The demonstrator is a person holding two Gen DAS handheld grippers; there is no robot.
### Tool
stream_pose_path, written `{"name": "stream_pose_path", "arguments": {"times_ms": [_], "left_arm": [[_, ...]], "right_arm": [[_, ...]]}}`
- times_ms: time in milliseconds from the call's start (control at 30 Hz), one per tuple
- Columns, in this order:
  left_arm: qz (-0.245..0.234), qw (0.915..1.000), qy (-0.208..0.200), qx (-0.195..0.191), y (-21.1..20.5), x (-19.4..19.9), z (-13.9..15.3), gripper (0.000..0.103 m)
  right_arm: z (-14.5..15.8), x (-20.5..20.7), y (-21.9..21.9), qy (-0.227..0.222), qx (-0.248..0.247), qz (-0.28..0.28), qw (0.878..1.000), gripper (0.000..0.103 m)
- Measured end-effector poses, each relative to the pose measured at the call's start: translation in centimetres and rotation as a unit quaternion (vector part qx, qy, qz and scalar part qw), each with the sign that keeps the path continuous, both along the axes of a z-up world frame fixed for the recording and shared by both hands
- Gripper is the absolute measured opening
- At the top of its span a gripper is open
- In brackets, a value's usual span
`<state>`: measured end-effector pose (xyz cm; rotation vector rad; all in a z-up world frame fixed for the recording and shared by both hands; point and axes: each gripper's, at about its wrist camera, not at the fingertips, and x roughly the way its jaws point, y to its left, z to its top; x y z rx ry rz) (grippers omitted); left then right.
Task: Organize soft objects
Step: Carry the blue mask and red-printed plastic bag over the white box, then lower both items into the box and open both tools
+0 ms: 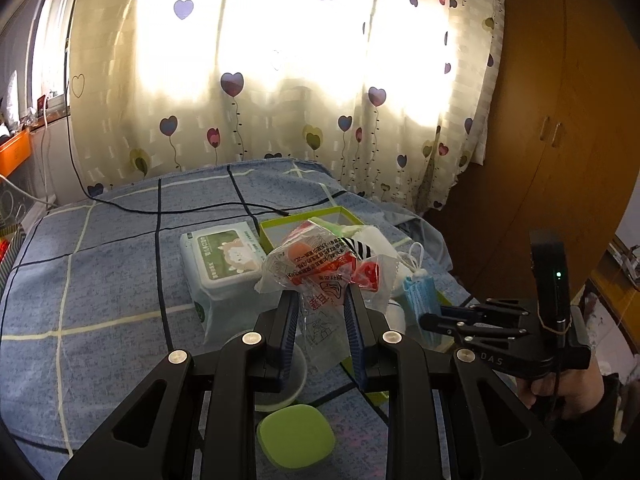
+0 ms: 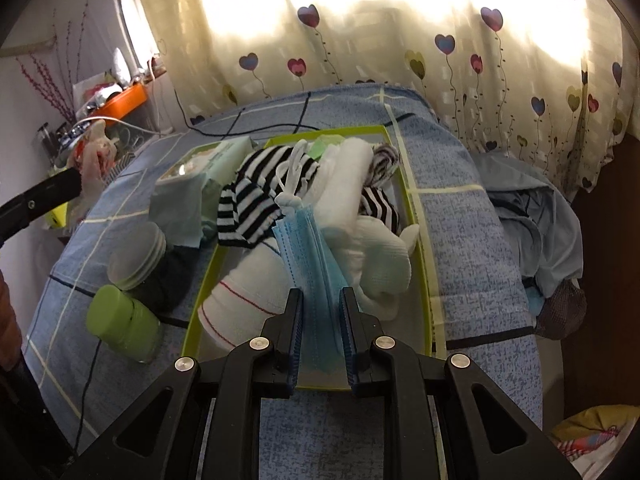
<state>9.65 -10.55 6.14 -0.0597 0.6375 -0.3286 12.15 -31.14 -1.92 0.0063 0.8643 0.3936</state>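
In the left wrist view my left gripper is shut on a crinkled clear plastic bag with red and orange print, held above the blue checked bedspread. In the right wrist view my right gripper is shut on a stack of blue face masks, whose white ear loops reach forward. The masks hang over a green-rimmed box holding white socks and black-and-white striped socks. The right gripper with the masks also shows in the left wrist view.
A green wet-wipes pack lies left of the box. A green squarish container and a clear lidded jar stand near the box's left front corner. A black cable crosses the bed. A wooden wardrobe stands on the right.
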Motion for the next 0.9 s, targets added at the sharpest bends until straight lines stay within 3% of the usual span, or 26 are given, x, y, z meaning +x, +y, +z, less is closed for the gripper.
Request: {"name": "stream_pose_path", "arguments": {"times_ms": [67,133,433,900], "left_arm": [[-0.006,1.0000,0.002,0.001,-0.6,0.1,-0.1,0.025],[-0.011,0.9999,0.005,0.003,-1.1,0.2,-0.2,0.025],[-0.037,0.9990,0.022,0.009,-3.6,1.2,-1.2,0.025],[-0.053,0.9976,0.041,0.019,-7.1,4.5,-2.1,0.025]], "right_arm": [[0.0,-0.1,-0.3,0.002,0.002,-0.001,1.000,0.029],[0.3,-0.5,-0.5,-0.006,0.003,-0.003,1.000,0.047],[1.9,-1.8,-2.1,-0.045,0.036,-0.013,0.998,0.048],[2.0,-1.7,-3.7,-0.053,0.060,-0.021,0.997,0.048]]}}
